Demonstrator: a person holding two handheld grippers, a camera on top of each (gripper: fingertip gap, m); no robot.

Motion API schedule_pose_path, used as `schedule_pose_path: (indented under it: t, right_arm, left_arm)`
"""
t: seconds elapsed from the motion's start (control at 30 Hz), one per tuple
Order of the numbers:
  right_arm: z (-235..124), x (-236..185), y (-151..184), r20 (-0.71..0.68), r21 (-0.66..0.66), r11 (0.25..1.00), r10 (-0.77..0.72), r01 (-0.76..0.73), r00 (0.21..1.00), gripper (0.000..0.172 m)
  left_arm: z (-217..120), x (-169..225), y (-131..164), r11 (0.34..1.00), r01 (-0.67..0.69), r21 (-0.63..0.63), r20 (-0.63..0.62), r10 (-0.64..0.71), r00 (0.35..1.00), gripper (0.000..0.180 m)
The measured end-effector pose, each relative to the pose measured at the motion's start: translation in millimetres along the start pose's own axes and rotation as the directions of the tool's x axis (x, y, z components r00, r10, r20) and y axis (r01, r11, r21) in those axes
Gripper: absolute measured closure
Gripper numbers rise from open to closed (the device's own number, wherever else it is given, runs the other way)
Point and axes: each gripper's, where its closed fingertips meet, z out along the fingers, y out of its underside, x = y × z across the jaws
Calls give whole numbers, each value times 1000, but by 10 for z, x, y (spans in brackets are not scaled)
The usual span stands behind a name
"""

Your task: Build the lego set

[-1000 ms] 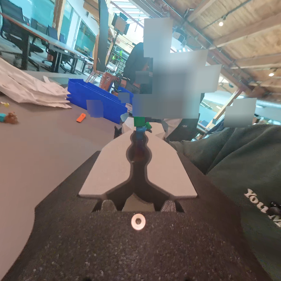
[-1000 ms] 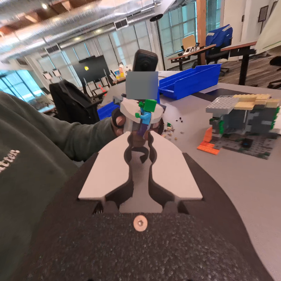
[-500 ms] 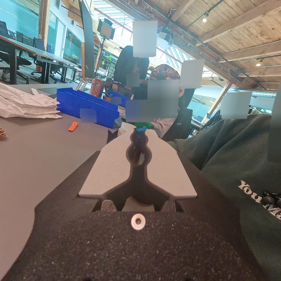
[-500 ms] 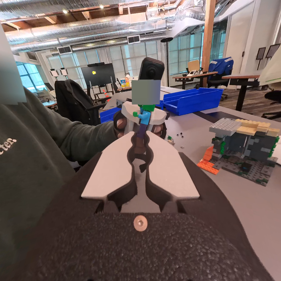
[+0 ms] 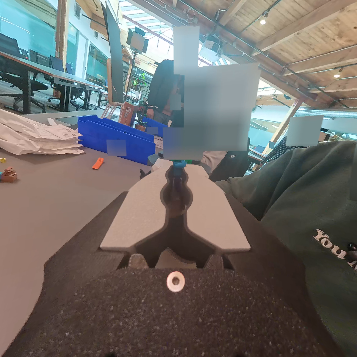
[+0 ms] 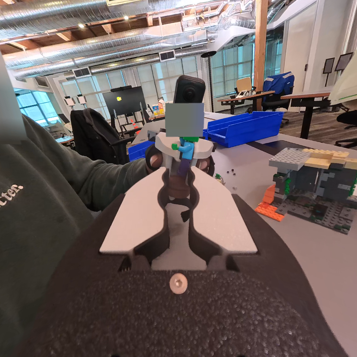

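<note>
A small toy brick figure [image 6: 186, 152] with a green head, blue torso and purple legs hangs in the air between my two grippers, which face each other. My left gripper [image 5: 177, 170] is shut on the figure [image 5: 178, 165]. In the right wrist view its white fingers [image 6: 164, 144] clamp the torso. My right gripper [image 6: 178, 172] is open. The figure's purple legs hang between its fingertips, and there is a gap on the left side. A finger of the hand that holds the left gripper shows behind the legs.
A grey and tan brick building [image 6: 313, 185] on an orange-edged base stands on the grey table at the right. Loose small pieces [image 6: 231, 171] lie beside it. Blue bins [image 6: 245, 125] [image 5: 116, 139], papers [image 5: 34, 139], an orange piece [image 5: 98, 163] and a brown figure [image 5: 8, 174] lie farther off. The tips of both grippers are at nearly the same place.
My right jaws closed around the figure's legs half a second ago and have opened again. My left gripper has kept its hold on the figure throughout.
</note>
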Motion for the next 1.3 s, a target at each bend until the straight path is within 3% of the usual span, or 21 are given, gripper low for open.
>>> schedule_pose_path:
  t: [0.13,0.57,0.7,0.8,0.9,1.07,1.3]
  right_arm:
    - [18,12,7,-13,5,1000,8,-8,1000,163]
    - [30,18,26,-14,-9,1000,29,-29,999,163]
    - [-117,130,54,-16,-115,993,-24,22,1000,140]
    - [-314,263,-117,-15,-168,984,-66,63,998,145]
    - [-312,288,-209,29,-302,948,-96,100,995,146]
    - [-155,246,-30,111,-507,845,-131,170,985,144]
    - [-114,225,106,141,-532,827,-127,184,982,154]
  left_arm:
    - [11,28,1,1000,-18,-5,-4,18,1000,172]
    - [-8,13,12,999,-42,-17,23,43,999,172]
    - [-51,-67,13,996,-83,-27,64,84,994,173]
    - [-72,-153,97,985,-148,-83,103,156,982,173]
    - [-47,-214,197,974,-180,-135,121,196,973,173]
    - [-8,-245,305,961,-203,-187,129,229,965,173]
    - [3,-281,395,959,-191,-210,119,219,969,173]
